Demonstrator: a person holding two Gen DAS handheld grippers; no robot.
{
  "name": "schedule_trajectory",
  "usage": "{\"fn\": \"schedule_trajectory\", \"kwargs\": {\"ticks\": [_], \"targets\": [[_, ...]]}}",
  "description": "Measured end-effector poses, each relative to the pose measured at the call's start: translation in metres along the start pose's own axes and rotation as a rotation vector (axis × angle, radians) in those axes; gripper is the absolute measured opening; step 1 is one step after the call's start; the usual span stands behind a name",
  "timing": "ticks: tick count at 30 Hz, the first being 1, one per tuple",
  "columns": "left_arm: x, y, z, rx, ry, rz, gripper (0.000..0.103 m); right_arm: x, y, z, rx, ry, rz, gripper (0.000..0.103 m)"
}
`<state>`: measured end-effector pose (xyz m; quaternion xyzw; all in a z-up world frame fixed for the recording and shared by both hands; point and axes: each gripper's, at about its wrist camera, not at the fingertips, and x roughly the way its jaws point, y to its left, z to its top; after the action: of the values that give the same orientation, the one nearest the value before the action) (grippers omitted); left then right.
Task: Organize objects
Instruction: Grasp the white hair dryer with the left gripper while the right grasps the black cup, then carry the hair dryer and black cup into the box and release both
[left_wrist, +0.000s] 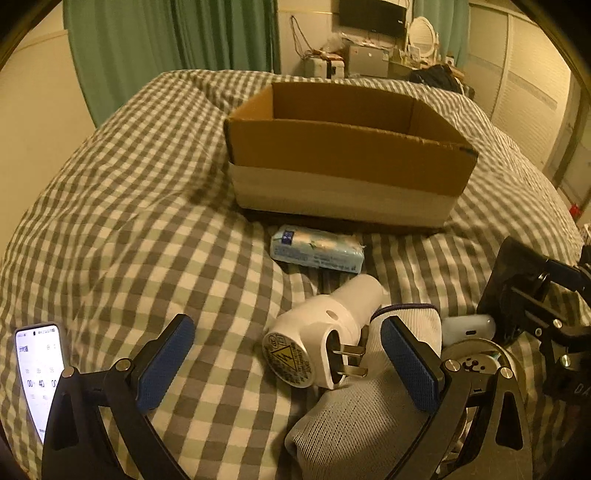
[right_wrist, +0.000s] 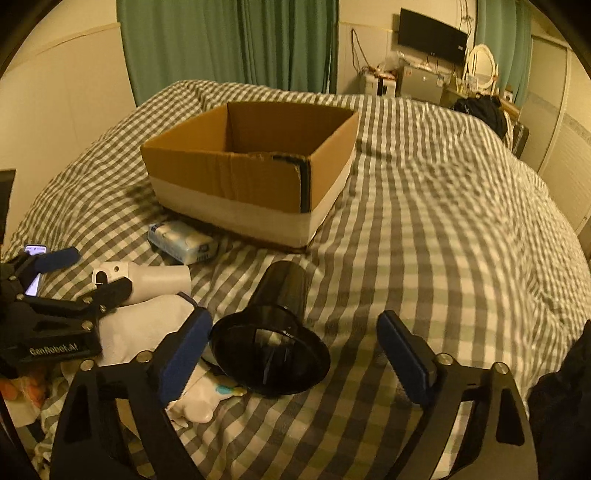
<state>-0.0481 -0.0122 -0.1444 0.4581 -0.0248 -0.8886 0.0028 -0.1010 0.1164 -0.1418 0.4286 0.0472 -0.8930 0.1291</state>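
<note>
Cardboard box (left_wrist: 347, 155) sits mid-bed on the checked duvet (left_wrist: 129, 221), and what I can see of its inside looks bare, so I judge nothing sorted yet. My left gripper (left_wrist: 291, 365) and right gripper (right_wrist: 291, 354) both hang spread wide and hold nothing. Tissue pack (left_wrist: 317, 249), white plug adapter (left_wrist: 321, 343), sock (left_wrist: 369, 417) and black funnel (right_wrist: 273, 343) all lie in front of it.

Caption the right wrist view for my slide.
Open right gripper hovers over a black funnel on the checkered bed, cardboard box beyond.
</note>
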Motion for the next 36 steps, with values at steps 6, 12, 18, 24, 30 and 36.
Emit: {"fn": "schedule_trajectory", "kwargs": {"ticks": [6,12,18,24,30,36], "targets": [[0.003,-0.006,-0.001,0.022,0.006,-0.050,0.095,0.004,0.004,-0.003,-0.018,0.013,0.035,0.062],[0.006,-0.013,-0.002,0.024,0.032,-0.134,0.057,0.001,0.007,-0.003,-0.031,0.002,0.035,0.062],[0.002,-0.009,-0.003,0.003,0.026,-0.142,0.054,-0.006,0.007,0.000,-0.031,-0.025,0.032,0.062],[-0.016,-0.003,0.003,-0.029,-0.017,-0.119,0.054,-0.020,0.009,0.004,-0.050,-0.066,0.026,0.062],[-0.044,0.003,0.021,-0.029,-0.091,-0.105,0.054,-0.044,0.013,0.015,-0.064,-0.133,0.035,0.062],[-0.074,0.011,0.046,-0.040,-0.158,-0.107,0.054,-0.069,0.013,0.033,-0.073,-0.203,0.039,0.062]]}}
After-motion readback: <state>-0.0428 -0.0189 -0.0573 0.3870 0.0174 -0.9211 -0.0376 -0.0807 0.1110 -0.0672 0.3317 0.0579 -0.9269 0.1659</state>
